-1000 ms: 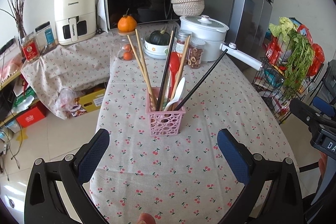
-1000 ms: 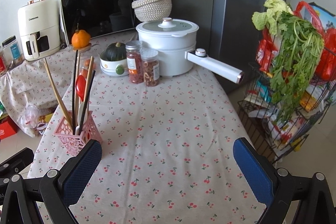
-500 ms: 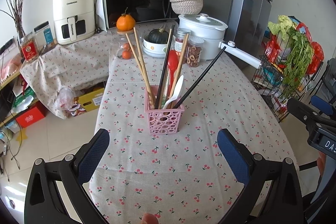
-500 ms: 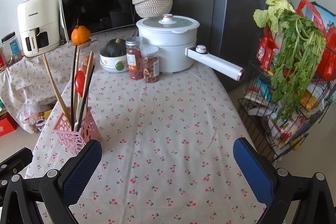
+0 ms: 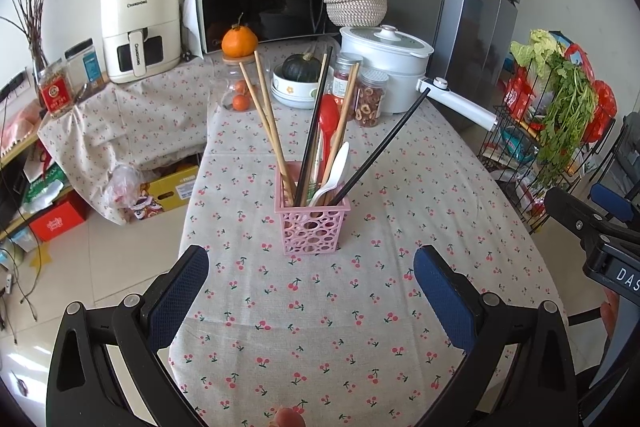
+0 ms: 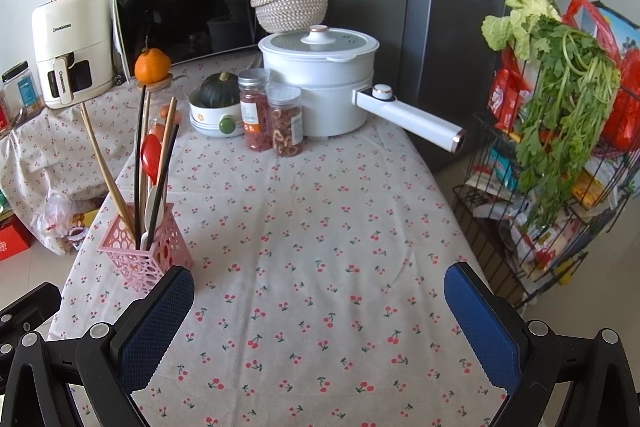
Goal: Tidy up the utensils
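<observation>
Pink utensil holder (image 5: 311, 227) upright on the worktop (image 5: 320, 327), dead ahead of the left gripper (image 5: 311, 291), centred between its wide, empty jaws, not touching. Chopsticks (image 5: 266, 119), red spoon (image 5: 329, 115), white spoon (image 5: 338, 165) stand inside. Right gripper (image 6: 316, 323): jaws wide, empty; holder just beyond its left jaw.

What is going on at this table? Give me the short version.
A person is sorting utensils with a handheld tool in each hand. Right now both are open and hold nothing: the left tool points at the pink holder on the cherry-print tablecloth, and the right tool hangs over bare cloth beside it. Wooden chopsticks, black chopsticks, a red spoon and a white spoon already stand in the holder.
</observation>
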Action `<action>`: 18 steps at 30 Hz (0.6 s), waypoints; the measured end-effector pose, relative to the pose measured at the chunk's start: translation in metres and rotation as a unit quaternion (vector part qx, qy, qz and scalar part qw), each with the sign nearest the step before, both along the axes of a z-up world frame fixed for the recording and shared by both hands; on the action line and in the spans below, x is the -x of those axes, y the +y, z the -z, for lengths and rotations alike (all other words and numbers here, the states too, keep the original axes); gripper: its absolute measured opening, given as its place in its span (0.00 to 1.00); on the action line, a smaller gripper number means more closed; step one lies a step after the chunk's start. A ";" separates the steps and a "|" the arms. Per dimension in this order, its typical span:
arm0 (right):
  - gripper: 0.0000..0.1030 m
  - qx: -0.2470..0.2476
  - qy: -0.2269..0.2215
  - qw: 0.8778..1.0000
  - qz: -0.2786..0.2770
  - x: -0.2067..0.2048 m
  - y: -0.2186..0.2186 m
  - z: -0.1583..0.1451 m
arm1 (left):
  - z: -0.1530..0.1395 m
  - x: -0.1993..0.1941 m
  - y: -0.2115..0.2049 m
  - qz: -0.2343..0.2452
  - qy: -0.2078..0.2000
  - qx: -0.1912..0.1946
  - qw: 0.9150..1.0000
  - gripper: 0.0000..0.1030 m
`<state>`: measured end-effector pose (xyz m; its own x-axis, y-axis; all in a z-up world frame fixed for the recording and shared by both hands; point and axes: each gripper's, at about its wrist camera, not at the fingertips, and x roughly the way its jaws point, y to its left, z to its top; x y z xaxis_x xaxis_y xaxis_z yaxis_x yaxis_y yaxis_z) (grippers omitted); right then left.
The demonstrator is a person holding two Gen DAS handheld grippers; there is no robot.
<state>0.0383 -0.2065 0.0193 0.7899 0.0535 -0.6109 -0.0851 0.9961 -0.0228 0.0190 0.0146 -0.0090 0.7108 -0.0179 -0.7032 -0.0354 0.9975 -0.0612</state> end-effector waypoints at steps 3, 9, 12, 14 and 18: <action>1.00 0.000 0.001 1.000 0.000 0.000 0.001 0.000 | 0.000 0.000 0.000 -0.001 0.000 0.000 1.000 1.00; 1.00 0.000 0.002 1.000 0.000 0.000 0.002 0.001 | 0.002 0.002 -0.001 0.003 0.000 0.007 1.000 1.00; 1.00 0.000 0.002 1.000 0.000 0.001 0.002 0.002 | 0.002 0.002 -0.002 0.004 -0.001 0.007 1.000 1.00; 1.00 -0.001 0.003 1.000 0.000 0.001 0.002 0.002 | 0.002 0.002 -0.001 0.004 -0.001 0.009 1.000 1.00; 1.00 0.000 0.003 1.000 0.000 0.001 0.002 0.002 | 0.000 0.003 -0.001 0.005 0.000 0.023 1.000 1.00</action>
